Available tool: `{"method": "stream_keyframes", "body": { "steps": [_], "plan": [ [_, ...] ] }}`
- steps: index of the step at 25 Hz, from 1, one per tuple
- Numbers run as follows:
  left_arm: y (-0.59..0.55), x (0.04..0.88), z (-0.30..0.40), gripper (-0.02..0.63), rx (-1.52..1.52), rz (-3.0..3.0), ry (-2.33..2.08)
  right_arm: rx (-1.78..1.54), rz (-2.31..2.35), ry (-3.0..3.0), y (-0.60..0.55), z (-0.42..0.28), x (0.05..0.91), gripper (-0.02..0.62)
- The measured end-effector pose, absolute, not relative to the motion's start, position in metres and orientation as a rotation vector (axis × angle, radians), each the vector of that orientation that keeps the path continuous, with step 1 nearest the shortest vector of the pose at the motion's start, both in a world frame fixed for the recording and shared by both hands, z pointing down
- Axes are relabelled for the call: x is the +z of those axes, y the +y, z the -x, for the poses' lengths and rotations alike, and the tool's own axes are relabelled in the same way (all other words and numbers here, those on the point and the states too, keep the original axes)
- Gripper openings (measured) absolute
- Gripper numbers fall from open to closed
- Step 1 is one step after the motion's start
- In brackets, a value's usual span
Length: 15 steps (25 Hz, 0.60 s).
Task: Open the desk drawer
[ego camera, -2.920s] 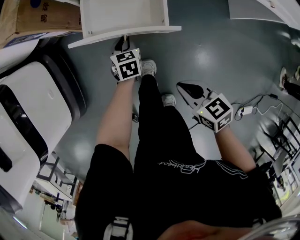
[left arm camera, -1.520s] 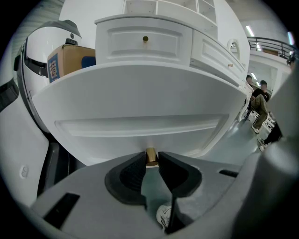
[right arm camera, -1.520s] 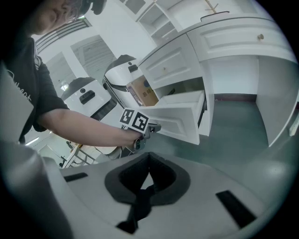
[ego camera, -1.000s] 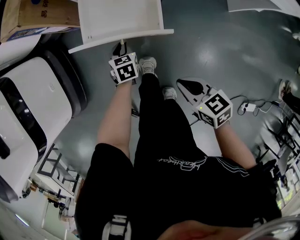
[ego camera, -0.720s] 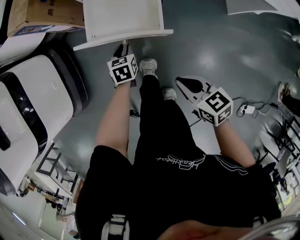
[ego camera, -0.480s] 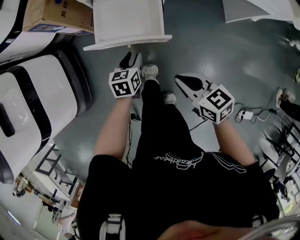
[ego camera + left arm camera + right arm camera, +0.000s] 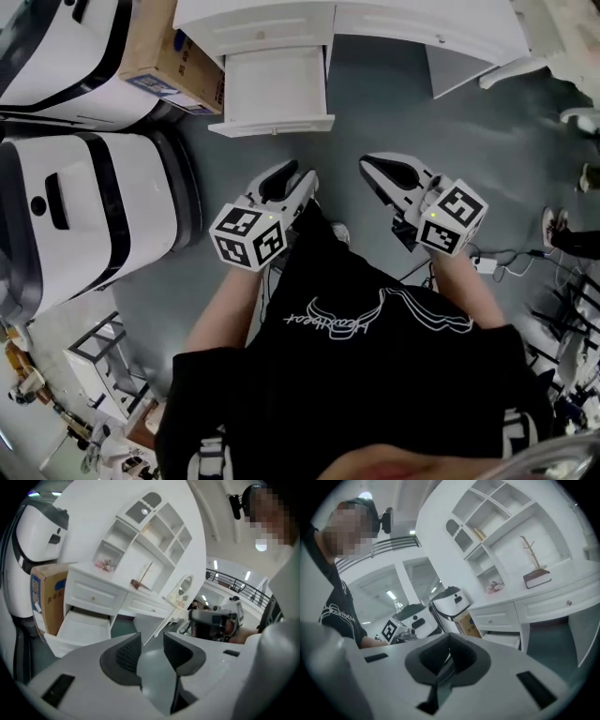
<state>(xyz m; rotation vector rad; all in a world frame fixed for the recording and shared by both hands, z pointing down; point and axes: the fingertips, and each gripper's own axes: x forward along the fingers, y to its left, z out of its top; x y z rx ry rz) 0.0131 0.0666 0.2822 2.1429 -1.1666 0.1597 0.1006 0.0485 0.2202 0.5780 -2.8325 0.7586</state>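
The white desk (image 7: pixel 375 19) stands at the top of the head view, its lower left drawer (image 7: pixel 277 89) pulled out and empty. My left gripper (image 7: pixel 292 180) hangs in the air well short of the drawer front, touching nothing. Its jaws are opening, with a plain gap and nothing between them in the left gripper view (image 7: pixel 152 641), where the drawer (image 7: pixel 84 627) shows beyond. My right gripper (image 7: pixel 375 169) is beside it to the right, jaws meeting at their tips (image 7: pixel 450 639) and holding nothing. The drawer (image 7: pixel 501 640) appears there too.
Two large white machines (image 7: pixel 84 216) stand left of the desk, with a cardboard box (image 7: pixel 173 56) against it. A cable and plug block (image 7: pixel 483 264) lie on the grey floor at right. A shelf unit with a book (image 7: pixel 536 578) rises above the desk. The person's legs fill the lower middle.
Both grippers have lifted up and back from the drawer. The left one came off the drawer's front edge and its jaws spread. The drawer stays pulled out.
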Motion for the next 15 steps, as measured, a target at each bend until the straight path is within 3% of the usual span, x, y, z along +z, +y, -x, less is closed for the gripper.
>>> {"method": "stream_keyframes", "body": {
  "steps": [4, 7, 11, 15],
  "plan": [
    [0.078, 0.179, -0.030, 0.131, 0.050, -2.280, -1.147, 0.631, -0.507, -2.914, 0.058, -0.101, 0.146, 0.005],
    [0.090, 0.125, -0.034, 0.051, -0.025, -2.343, -1.186, 0.534, -0.460, -2.964, 0.073, -0.104, 0.100, 0.005],
    [0.112, 0.078, -0.042, 0.008, -0.066, -2.424, -1.206, 0.459, -0.391, -3.020, 0.098, -0.107, 0.062, 0.005],
    [0.126, 0.054, -0.055, 0.005, -0.072, -2.495, -1.177, 0.464, -0.395, -3.077, 0.109, -0.114, 0.037, 0.005]
  ]
}}
